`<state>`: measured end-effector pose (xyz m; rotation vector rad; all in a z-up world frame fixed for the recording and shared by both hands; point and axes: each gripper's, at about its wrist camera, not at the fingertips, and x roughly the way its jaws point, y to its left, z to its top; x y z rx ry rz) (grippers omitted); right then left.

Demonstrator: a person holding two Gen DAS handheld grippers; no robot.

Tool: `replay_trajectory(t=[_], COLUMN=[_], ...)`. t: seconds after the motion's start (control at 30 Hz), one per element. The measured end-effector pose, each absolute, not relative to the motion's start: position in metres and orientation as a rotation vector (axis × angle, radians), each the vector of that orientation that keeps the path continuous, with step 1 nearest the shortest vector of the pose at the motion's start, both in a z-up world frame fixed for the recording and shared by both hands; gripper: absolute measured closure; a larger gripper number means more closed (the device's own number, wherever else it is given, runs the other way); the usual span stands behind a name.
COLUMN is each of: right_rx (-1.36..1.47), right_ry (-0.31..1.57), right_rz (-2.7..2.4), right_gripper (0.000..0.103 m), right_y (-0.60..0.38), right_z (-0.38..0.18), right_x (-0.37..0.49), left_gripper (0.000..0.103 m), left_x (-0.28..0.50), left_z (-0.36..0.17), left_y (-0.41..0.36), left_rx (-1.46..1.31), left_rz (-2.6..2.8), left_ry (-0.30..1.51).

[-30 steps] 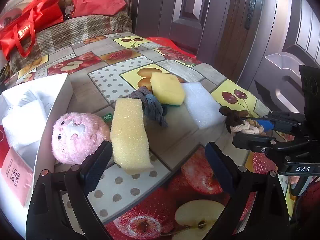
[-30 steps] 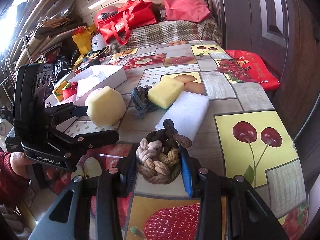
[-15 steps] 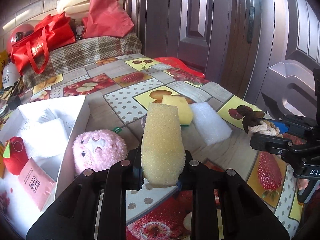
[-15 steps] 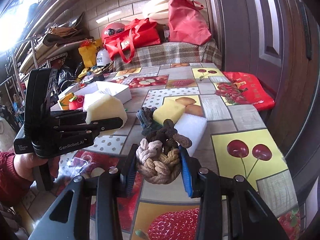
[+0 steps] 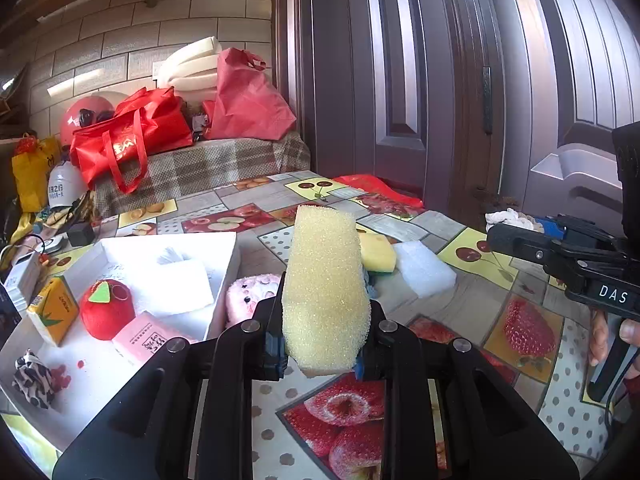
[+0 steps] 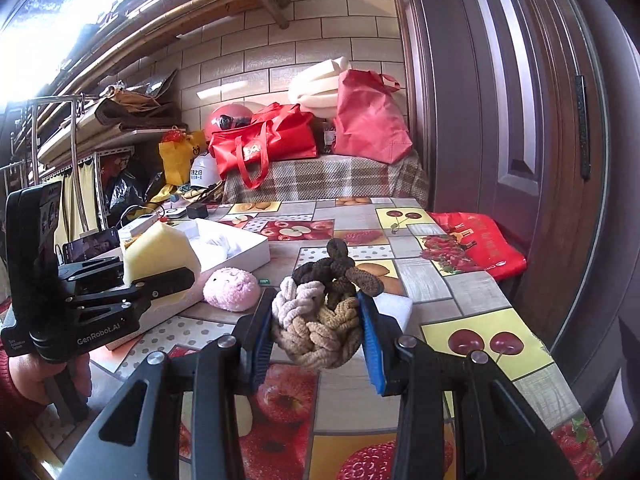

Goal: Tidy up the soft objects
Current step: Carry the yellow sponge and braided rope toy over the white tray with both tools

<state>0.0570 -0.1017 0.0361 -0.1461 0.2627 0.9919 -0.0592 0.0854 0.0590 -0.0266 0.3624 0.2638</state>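
My left gripper (image 5: 320, 344) is shut on a long pale yellow sponge (image 5: 324, 280), held upright above the table; in the right wrist view the same sponge (image 6: 158, 250) shows at the left. My right gripper (image 6: 318, 340) is shut on a knotted rope toy (image 6: 320, 312) in brown, beige and cream. A pink plush ball (image 6: 231, 289) lies on the table beside the white box (image 5: 224, 248). The box holds a red plush (image 5: 106, 310), a pink packet, white foam and a spotted cloth. A yellow sponge (image 5: 376, 254) and a white foam block (image 5: 424, 266) lie further back.
The table has a fruit-patterned cloth (image 5: 520, 332). Red bags (image 6: 264, 144) and a helmet sit on a plaid-covered bench behind it. A dark door (image 5: 400, 80) stands to the right. A red bag (image 6: 476, 244) lies at the table's far right edge. A hand (image 6: 28, 376) holds the left gripper.
My left gripper closed on the long sponge and lifted it off the table, tilting up. My right gripper rose with the rope toy still in it.
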Motion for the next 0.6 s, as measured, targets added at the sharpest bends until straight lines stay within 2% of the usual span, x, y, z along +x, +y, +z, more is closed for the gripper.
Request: replay_trajectory(t=[0.6], right_rx=[-0.217], right_ry=[0.288], right_rz=[1.139], right_gripper=[0.064], right_y=[-0.020], right_z=[0.026], right_x=[0.011], left_gripper=[0.081], left_x=[-0.147], left_z=[0.051], left_y=[0.165], left_rx=[-0.087], left_rz=[0.466], left_ry=[0.354])
